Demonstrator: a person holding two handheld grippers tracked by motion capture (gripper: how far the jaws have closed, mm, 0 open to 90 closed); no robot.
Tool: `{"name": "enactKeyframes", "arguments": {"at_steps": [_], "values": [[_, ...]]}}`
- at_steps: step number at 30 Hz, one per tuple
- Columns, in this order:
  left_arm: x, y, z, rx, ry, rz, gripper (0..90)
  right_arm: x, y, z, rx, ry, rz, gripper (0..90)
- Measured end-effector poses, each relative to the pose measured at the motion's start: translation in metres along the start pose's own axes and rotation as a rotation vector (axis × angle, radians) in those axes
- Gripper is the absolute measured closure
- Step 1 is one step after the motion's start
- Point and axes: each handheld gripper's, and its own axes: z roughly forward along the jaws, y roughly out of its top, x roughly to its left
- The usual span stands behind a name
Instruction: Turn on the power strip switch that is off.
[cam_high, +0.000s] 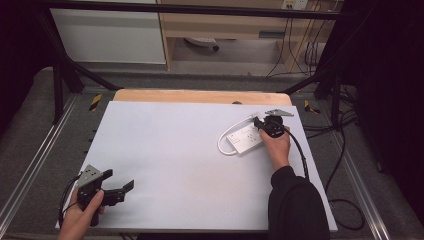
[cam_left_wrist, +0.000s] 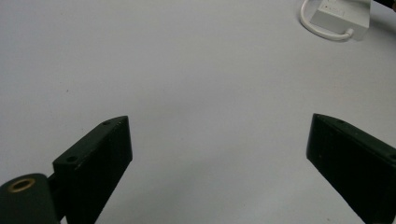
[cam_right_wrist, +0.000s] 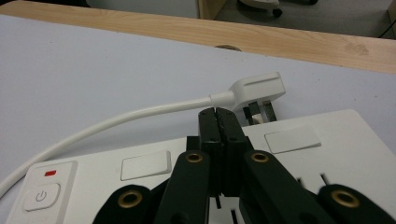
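We see the white rectangular plastic power strip (cam_high: 244, 139) near the right edge of the pale grey tabletop (cam_high: 170, 150), its far end partly covered in the high view by the right tool (cam_high: 262, 123) and the hand (cam_high: 276, 146) that carries it. In the right gripper view the strip (cam_right_wrist: 327, 154) is cut off at the bottom and right edges, and the tool's own black arms hide its middle; we can make out a power button with a small red mark at its left end and two blank white rectangular panels. The white moulded plug (cam_right_wrist: 258, 90) lies just beyond the strip's far edge, its metal pins pointing down toward the tabletop, and its white round cable (cam_right_wrist: 116, 122) curves away to the left and out of the frame. The right tool (cam_right_wrist: 218, 112) is clenched, its two jaws pressed flat together with nothing between them; the tips sit right at the cable where it joins the plug, but we cannot tell whether they touch it. The left tool (cam_high: 122, 181) is well apart from the strip, at the near left corner of the tabletop, held in the left hand (cam_high: 82, 212). In the left gripper view its jaws stand wide apart over bare tabletop, released and holding nothing, with a corner of the strip (cam_left_wrist: 341, 14) cut off at the top right.
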Motion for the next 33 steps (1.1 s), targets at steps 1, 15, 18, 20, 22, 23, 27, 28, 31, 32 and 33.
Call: {"name": "enactKeyframes", "arguments": {"at_steps": [1,15,18,20,22,23,27,28,31,32,33], "values": [[0.0,0.0,0.0,0.0,0.0,0.0,6.8,0.0003,-0.0004,0.0004,0.0,0.0,-0.001,90.0],[0.0002,0.0001,0.0001,-0.003,-0.001,0.001,6.8,0.0036,-0.0027,0.0031,0.007,0.006,-0.008,90.0],[0.0002,0.0001,0.0,-0.003,-0.001,0.0,6.9,0.0044,-0.0035,0.0033,0.013,0.009,-0.007,90.0],[0.0001,0.0001,0.0,-0.003,-0.002,-0.001,6.8,0.0044,-0.0038,0.0036,0.011,0.006,-0.01,90.0],[0.0002,0.0001,0.0,-0.003,-0.001,0.0,6.8,0.0045,-0.0041,0.0035,0.014,0.008,-0.011,90.0],[0.0002,0.0001,0.0,-0.003,-0.001,0.0,6.8,0.0046,-0.0043,0.0036,0.016,0.008,-0.011,90.0],[0.0002,0.0001,0.0,-0.003,-0.001,0.0,6.8,0.0048,-0.0052,0.0041,0.012,0.009,-0.009,90.0],[0.0001,0.0,0.0,-0.003,-0.002,-0.001,6.9,0.0048,-0.0056,0.004,0.01,0.01,-0.004,90.0],[0.0001,0.0001,0.0001,-0.003,0.0,0.0,6.9,0.0042,-0.0063,0.0037,0.008,0.008,-0.004,90.0],[0.0,0.0001,0.0001,-0.003,0.0,0.0,6.9,0.0041,-0.0063,0.0036,0.008,0.008,-0.005,90.0],[0.0,0.0001,0.0,-0.003,0.0,0.0,6.8,0.0038,-0.0064,0.0037,0.007,0.007,-0.007,90.0]]}}
